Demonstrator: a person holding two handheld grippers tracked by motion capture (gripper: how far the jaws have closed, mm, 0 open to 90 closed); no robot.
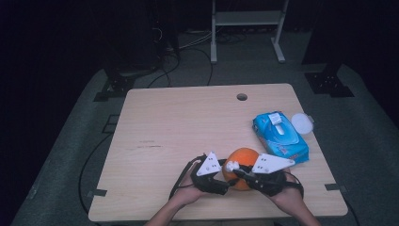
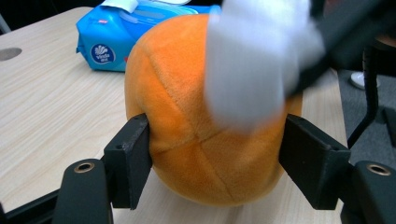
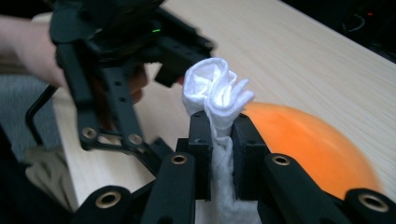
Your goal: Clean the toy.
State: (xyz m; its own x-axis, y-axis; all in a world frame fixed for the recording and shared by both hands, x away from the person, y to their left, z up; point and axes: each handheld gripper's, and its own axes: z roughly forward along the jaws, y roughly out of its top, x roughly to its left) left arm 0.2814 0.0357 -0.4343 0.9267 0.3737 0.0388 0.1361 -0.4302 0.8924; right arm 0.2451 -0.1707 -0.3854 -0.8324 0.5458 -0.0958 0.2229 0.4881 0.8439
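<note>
The orange plush ball (image 1: 242, 162) sits on the near right part of the wooden table (image 1: 188, 122), between your two hands. It is soft, seamed like a stuffed toy, and it rests on the tabletop, not lifted.

Your left gripper (image 2: 215, 158) has its jaws closed onto the ball's lower flanks, one pad on each side, low enough that the ball seems pinned to the table and kept from rolling. The plush does not look deeply dented, so the hold appears firm but not crushing.

Your right gripper (image 3: 219, 140) is clamped narrow on a crumpled white wipe (image 3: 217, 93); the wad stands proud above the jaw tips — a working pad that can meet the ball before the black jaws do. In the left gripper view the wipe (image 2: 257, 65) appears blurred over the ball's upper right face; whether it touches the plush there or hangs just above it cannot be told. The arrangement reads as one hand steadying, the other wiping.

Farther out, to the right and beyond the ball, lies a blue pack of wet wipes (image 1: 280, 134) with its white flap on top — probably the source of the wipe. A small round white lid or dish (image 1: 302, 123) sits just beside it, near the table's right edge. A cable hole (image 1: 242, 97) marks the far side.
</note>
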